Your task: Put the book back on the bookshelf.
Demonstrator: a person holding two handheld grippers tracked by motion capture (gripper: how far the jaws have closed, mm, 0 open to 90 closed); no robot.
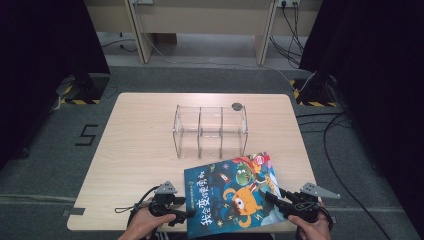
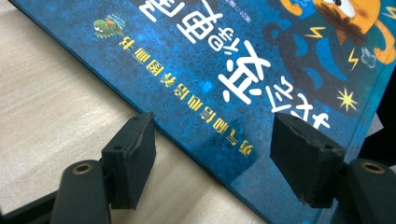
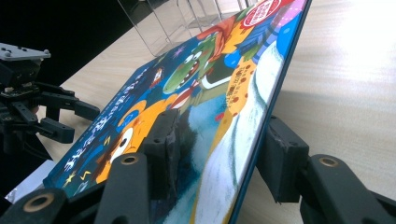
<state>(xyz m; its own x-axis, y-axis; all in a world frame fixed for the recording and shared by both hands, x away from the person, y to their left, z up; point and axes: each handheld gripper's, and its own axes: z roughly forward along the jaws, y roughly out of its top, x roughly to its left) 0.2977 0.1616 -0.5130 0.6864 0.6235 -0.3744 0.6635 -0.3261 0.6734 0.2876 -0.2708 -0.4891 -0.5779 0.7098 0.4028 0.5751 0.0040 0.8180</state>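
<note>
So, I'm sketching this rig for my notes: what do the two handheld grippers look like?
Both are black. The left gripper and the right gripper each carry a grey three-cornered plate on top and trail a thin black cable. The jaws end in blocky black pads, with brass-coloured rivet holes in the arms behind them.

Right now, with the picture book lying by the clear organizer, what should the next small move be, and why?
Probably close the right gripper fully: its fingers straddle the picture book's raised edge. The left gripper is open over the opposite edge, and the clear organizer stands empty behind.
</note>
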